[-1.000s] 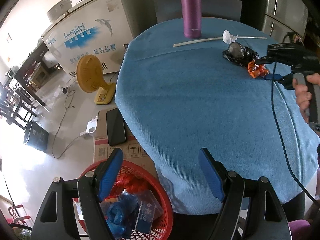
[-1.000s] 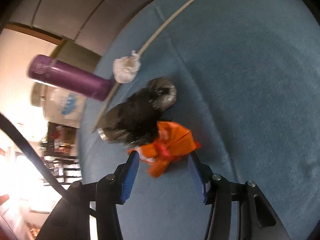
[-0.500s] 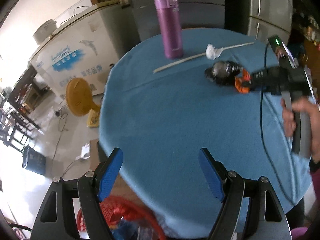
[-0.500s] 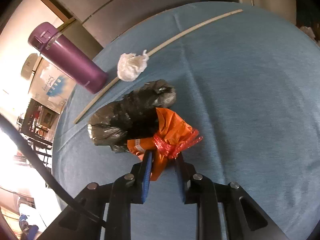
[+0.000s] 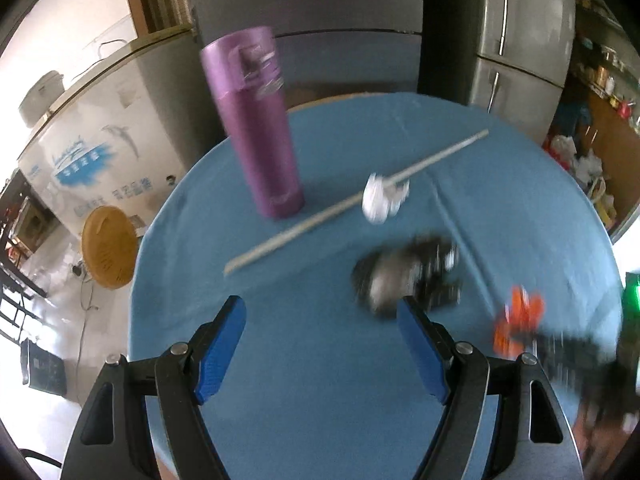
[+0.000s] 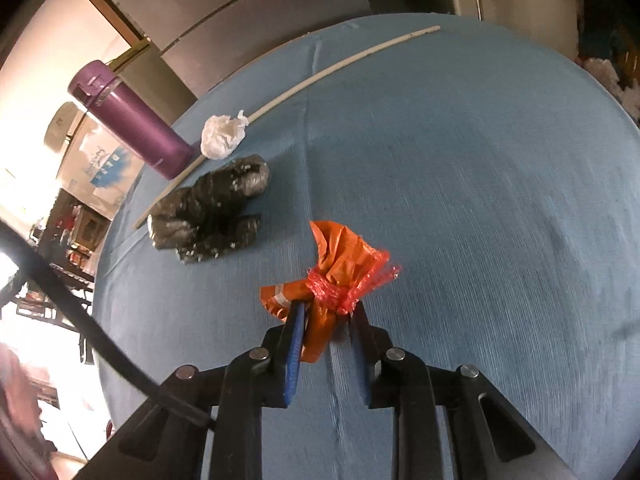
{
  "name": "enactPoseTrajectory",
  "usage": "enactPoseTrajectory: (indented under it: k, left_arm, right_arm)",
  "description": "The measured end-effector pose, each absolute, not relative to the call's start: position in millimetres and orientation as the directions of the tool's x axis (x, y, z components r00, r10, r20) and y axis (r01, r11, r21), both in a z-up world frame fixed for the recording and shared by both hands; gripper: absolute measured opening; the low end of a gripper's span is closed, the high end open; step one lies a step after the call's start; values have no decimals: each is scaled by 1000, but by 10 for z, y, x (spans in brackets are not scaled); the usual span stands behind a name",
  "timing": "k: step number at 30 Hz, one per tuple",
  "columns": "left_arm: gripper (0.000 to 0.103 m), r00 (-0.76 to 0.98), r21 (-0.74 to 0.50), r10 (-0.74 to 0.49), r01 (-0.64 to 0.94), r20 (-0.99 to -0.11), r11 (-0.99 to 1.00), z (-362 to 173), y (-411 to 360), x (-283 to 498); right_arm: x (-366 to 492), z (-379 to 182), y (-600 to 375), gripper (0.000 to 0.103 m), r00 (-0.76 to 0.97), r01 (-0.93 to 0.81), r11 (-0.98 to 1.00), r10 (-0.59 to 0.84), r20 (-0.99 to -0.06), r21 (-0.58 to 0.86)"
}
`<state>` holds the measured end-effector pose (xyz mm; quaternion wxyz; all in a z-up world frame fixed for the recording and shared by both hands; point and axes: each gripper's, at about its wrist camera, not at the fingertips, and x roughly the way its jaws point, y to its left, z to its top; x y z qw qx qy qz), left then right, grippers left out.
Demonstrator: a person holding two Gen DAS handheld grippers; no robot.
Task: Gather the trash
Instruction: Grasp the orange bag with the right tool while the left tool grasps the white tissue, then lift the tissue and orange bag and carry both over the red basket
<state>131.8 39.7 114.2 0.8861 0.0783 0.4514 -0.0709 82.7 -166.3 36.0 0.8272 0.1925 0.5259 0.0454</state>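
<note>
Table: round, covered with a blue cloth (image 6: 480, 160), standing in a room with grey cabinets and a white chest freezer (image 5: 100, 148) behind it.
Right gripper (image 6: 326, 312): its blue-padded jaws are drawn narrow and pinch the lower end of an orange wrapper (image 6: 340, 264), which rises crumpled above the fingertips over the cloth. Whether the wrapper's bottom touches the cloth cannot be told.
Orange wrapper from the other side: in the left wrist view it shows as a blurred orange patch (image 5: 518, 320) at the right edge, with the dark right gripper just beside it.
Left gripper (image 5: 322, 320): jaws spread wide, nothing between them, held over the near part of the table; its right fingertip lies close to the black bag in that view.
Black bag (image 6: 208, 216): a crumpled dark plastic lump lying on the cloth, left of the orange wrapper and apart from it.
White wad (image 6: 222, 138): a balled-up tissue or plastic piece, just beyond the black bag, touching or just beside the stick.
Stick (image 6: 320, 76): long, thin, pale, lying slantwise across the far part of the cloth.
Purple bottle (image 5: 256, 128): upright on the cloth near the table's far left edge, close to the stick's lower end.
Floor at left: a yellow fan (image 5: 108, 252) stands beside the freezer.
</note>
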Motion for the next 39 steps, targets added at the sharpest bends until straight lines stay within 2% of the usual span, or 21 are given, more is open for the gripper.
enactPoseTrajectory:
  k: [8,17,20,22,23,26,29,32,37,39]
  left_arm:
    - [78,505,82,-17,172,-863,982,880,-93,2356]
    - [78,414,77,17,128,-910,989,468,-362,2968]
    - [70,371,54,7,118,-929,992,320,-388,3071]
    - [56,343,44,3,114,-939,993,219,-388,3103]
    - [45,332,31,-9,113,-943,993,173,-384,3106]
    - [25,345,-4,-49,130,-937,992,192,-423,3099]
    - [24,388,48,-18,158,-921,986,315,-449,2985]
    - [24,425,27,-65,206,-903,978,551,-454,2778]
    - [24,504,24,-111,254,-856,967,1026,-332,2198]
    - [24,539,70,-85,261,-838,963,1182,-254,1853]
  right_arm:
    - [559,385,-1841,24,449,97,890,360,-818,445]
    - [429,344,-2048,24,470,108,858,402,-786,503]
    - [403,343,-2065,24,477,103,855,406,-779,509]
    - [389,344,-2073,24,480,97,855,408,-776,510]
    - [385,349,-2074,24,484,93,856,407,-775,508]
    - [374,376,-2089,24,492,92,859,401,-773,504]
    - [359,416,-2103,24,500,90,858,401,-768,507]
    - [317,510,-2107,24,520,81,860,395,-757,504]
    - [225,767,-2049,24,570,47,868,383,-727,494]
    - [176,891,-1997,24,591,25,875,377,-713,484]
